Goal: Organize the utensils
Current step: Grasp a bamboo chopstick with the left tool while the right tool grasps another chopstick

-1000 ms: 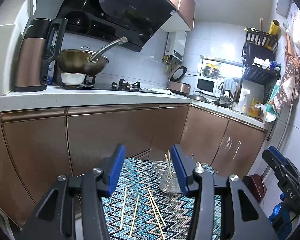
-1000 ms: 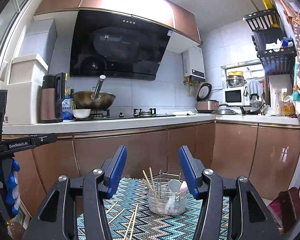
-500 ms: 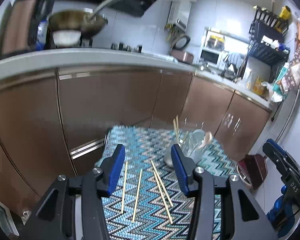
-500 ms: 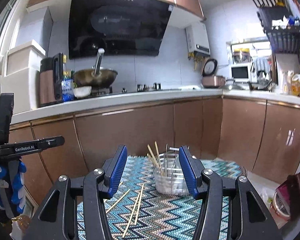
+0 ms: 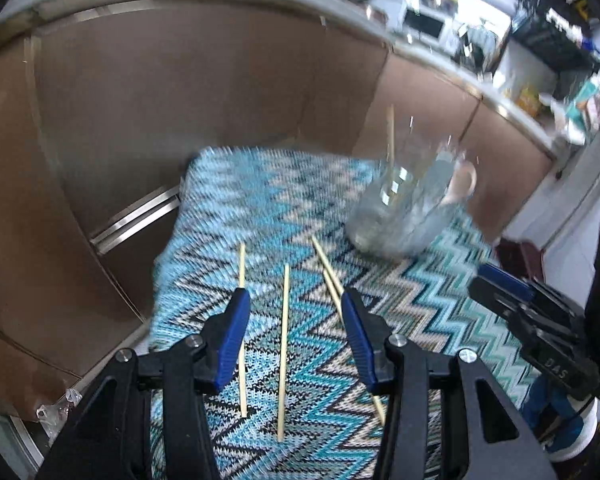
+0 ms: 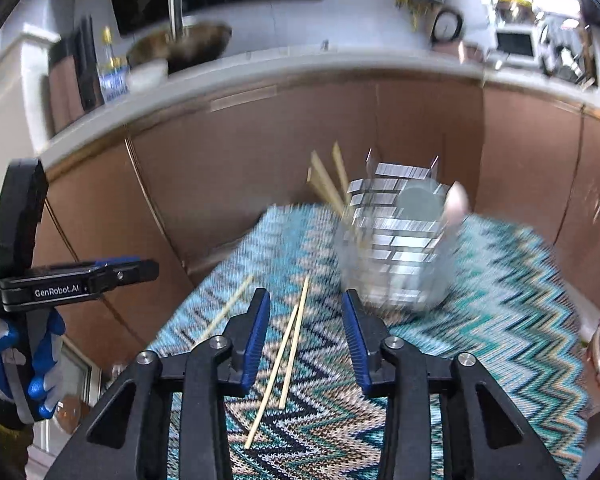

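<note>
Several loose wooden chopsticks [image 5: 285,344] lie on a blue zigzag mat [image 5: 440,304]. A metal wire utensil basket [image 5: 404,208] stands at the mat's far right, holding chopsticks and a spoon; it also shows in the right wrist view [image 6: 396,240]. My left gripper [image 5: 294,312] is open and empty, low over the mat, with one chopstick between its jaws. My right gripper [image 6: 305,312] is open and empty above a pair of chopsticks [image 6: 290,350]. The right gripper also shows in the left wrist view [image 5: 540,320], at the right edge.
Brown cabinet doors [image 5: 180,120] stand close behind the mat's far and left edges. A counter [image 6: 260,64] above carries a wok, a bowl and appliances. The mat drops off at its left edge [image 5: 168,280]. The other hand-held gripper [image 6: 60,284] is at the left.
Both grippers have tilted down and moved closer to the mat. The chopsticks now lie between the open jaws. Both views are blurred by motion.
</note>
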Motion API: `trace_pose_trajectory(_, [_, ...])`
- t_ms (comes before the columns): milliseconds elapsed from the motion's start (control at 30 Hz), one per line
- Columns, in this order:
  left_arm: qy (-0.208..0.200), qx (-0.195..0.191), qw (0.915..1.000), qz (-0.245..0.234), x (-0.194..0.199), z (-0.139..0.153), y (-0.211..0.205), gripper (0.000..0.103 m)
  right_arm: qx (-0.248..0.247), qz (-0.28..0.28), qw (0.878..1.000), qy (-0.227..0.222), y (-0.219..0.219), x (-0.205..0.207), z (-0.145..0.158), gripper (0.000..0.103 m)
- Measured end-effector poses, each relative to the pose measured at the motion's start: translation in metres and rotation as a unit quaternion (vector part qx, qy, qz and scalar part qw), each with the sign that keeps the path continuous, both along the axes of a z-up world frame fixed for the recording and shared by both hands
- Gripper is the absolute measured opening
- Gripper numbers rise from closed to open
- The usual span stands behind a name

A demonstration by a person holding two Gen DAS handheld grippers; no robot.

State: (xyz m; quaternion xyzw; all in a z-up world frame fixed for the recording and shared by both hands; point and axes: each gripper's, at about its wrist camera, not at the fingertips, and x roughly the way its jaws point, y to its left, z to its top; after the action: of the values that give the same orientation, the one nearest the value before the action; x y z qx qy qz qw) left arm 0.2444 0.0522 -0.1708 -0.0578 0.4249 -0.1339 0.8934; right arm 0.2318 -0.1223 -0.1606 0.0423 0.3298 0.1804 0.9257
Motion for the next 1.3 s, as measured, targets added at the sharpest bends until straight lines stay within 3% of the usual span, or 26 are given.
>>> trace_pose_trajectory(233, [0.059, 0.028, 0.9967, -0.049, 0.041, -0.046, -0.017, 0.041, -0.024, 0.037, 0.997, 0.067, 0.029, 0.047, -0.049, 0.028])
trace_pose_trajectory(433, [0.089, 0.038, 0.9931, -0.065, 0.065, -0.067, -0.024, 0.036, -0.046, 0.059, 0.992, 0.105, 0.05, 0.075, -0.075, 0.024])
trace_pose_trajectory(700, [0.112, 0.046, 0.9892, -0.082, 0.077, -0.082, -0.028, 0.029, -0.059, 0.072, 0.986, 0.139, 0.061, 0.098, -0.093, 0.015])
trace_pose_trajectory(1300, [0.138, 0.065, 0.9837, -0.096, 0.09, -0.096, -0.039, 0.024, -0.095, 0.089, 0.977, 0.171, 0.066, 0.115, -0.108, 0.013])
